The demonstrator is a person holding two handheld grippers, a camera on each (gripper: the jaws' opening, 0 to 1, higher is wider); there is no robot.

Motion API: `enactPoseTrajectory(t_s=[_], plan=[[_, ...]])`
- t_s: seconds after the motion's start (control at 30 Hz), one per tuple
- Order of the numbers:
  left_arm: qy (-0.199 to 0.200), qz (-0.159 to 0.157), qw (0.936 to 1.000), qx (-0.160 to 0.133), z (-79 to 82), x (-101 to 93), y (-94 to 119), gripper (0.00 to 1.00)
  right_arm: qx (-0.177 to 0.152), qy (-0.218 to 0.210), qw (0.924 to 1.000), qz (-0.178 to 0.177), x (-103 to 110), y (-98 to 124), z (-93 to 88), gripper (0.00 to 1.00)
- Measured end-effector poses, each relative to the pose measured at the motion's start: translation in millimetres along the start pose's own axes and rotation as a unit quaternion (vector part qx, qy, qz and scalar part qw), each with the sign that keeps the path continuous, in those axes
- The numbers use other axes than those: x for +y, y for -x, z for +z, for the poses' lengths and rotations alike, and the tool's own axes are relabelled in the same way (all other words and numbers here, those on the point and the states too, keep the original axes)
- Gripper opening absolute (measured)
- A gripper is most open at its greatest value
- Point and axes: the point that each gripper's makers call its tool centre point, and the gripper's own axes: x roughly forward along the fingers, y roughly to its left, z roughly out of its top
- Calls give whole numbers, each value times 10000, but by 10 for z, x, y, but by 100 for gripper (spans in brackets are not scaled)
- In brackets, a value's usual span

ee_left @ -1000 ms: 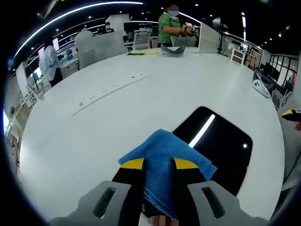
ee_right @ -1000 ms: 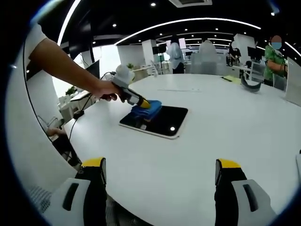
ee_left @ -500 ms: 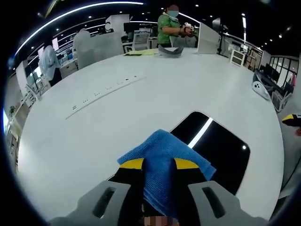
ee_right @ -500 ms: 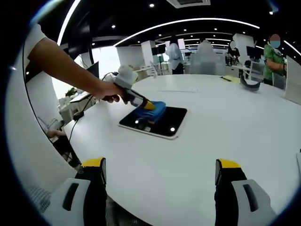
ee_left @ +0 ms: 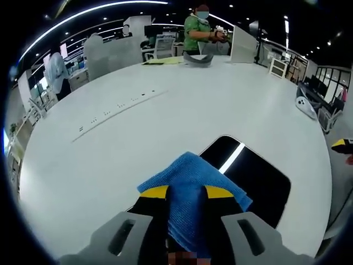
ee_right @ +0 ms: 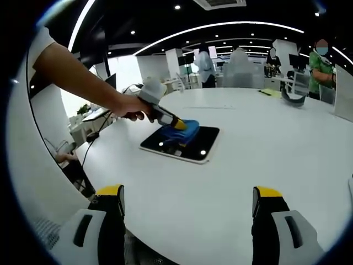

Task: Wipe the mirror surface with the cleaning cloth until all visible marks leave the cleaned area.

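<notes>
A dark rectangular mirror (ee_left: 259, 185) lies flat on the white table (ee_left: 138, 127); it also lies ahead in the right gripper view, mirror (ee_right: 190, 149). My left gripper (ee_left: 186, 193) is shut on a blue cleaning cloth (ee_left: 190, 182), which rests on the mirror's near part. In the right gripper view, the left gripper (ee_right: 177, 126) held by a hand presses the cloth (ee_right: 185, 130) on the mirror's far side. My right gripper (ee_right: 187, 201) stands open above the bare table, well short of the mirror.
A long strip of sockets (ee_left: 118, 107) runs across the table. A grey object (ee_left: 199, 58) and papers lie at the far edge, where a person in green (ee_left: 197, 33) stands. Chairs and desks ring the room. A white device (ee_left: 306, 105) sits at the right.
The left gripper has slid the cloth further across the mirror, away from the person's arm. The right gripper has stayed still and open.
</notes>
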Motion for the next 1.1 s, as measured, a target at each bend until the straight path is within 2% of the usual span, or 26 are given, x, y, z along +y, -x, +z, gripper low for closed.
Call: enactPoseTrajectory(t_s=[0.3, 0.67, 1.1], plan=[[21, -37, 10000, -21, 58, -87, -64, 22, 14, 9, 10000, 41, -2, -2, -10, 96], [180, 106, 9998, -37, 93, -121, -102, 22, 33, 41, 9999, 96, -16, -17, -15, 96], [289, 130, 9994, -143, 175, -214, -183, 23, 40, 62, 9999, 138, -15, -21, -19, 96]])
